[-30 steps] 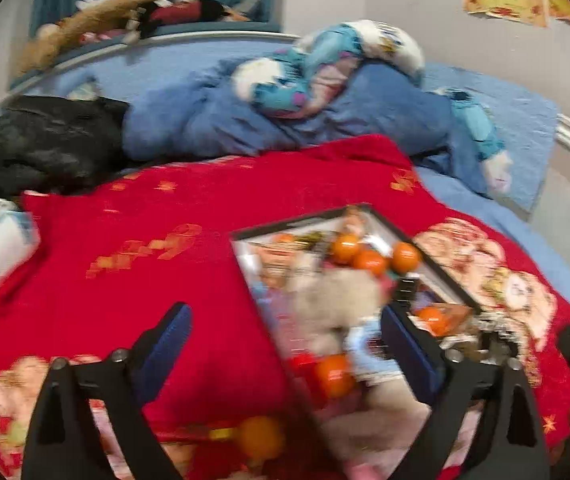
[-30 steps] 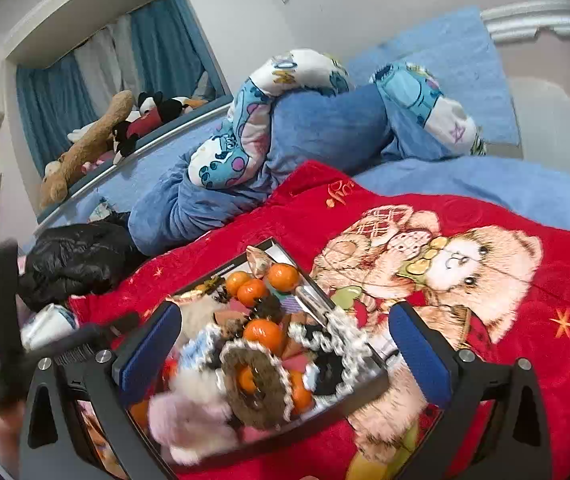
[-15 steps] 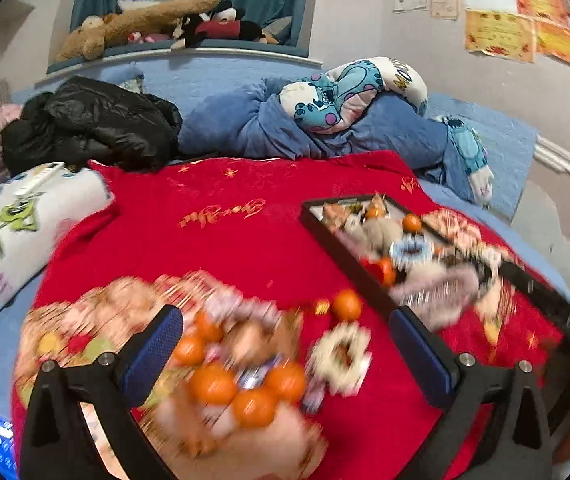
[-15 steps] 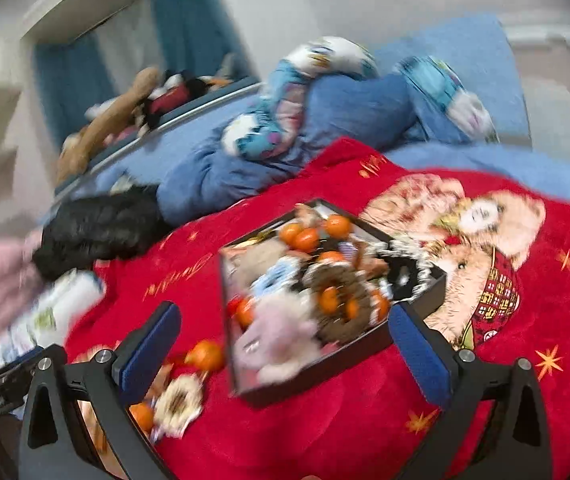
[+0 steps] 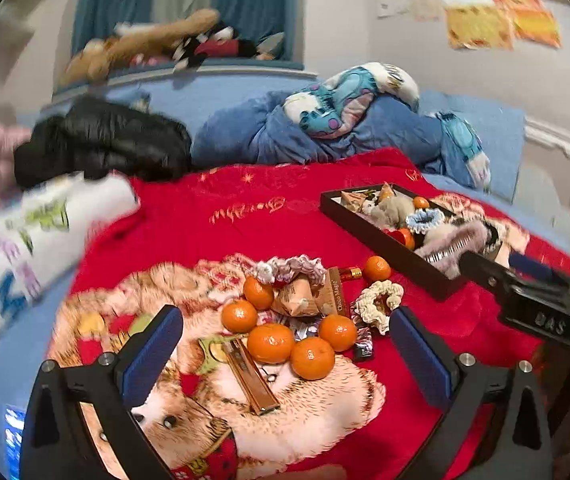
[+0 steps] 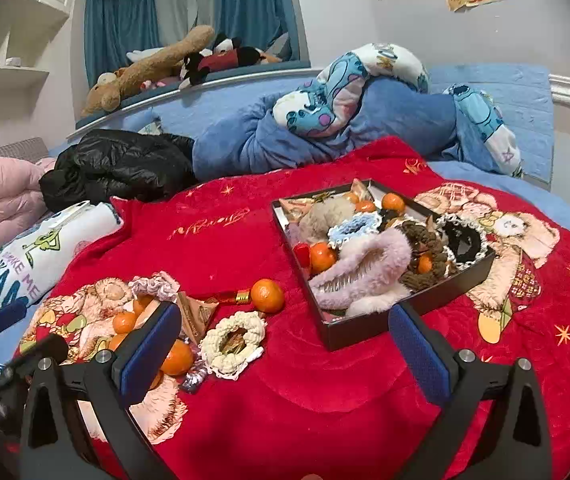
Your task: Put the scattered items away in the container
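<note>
Both your left gripper and right gripper are spread, holding nothing. The oranges lie near left of the box. They look round, firm and likely to roll, so pinch one across its middle.

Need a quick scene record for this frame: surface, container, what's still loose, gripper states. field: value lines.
surface: red blanket with bear print, on a bed
container: black tray, open, already piled with scrunchies, mandarins and a fuzzy pink clip
loose pile: mandarins, cream scrunchie, pink scrunchie, snack packets, gold bar, all left of the tray
left gripper: open, empty, facing the pile
right gripper: open, empty, facing between pile and tray
</note>
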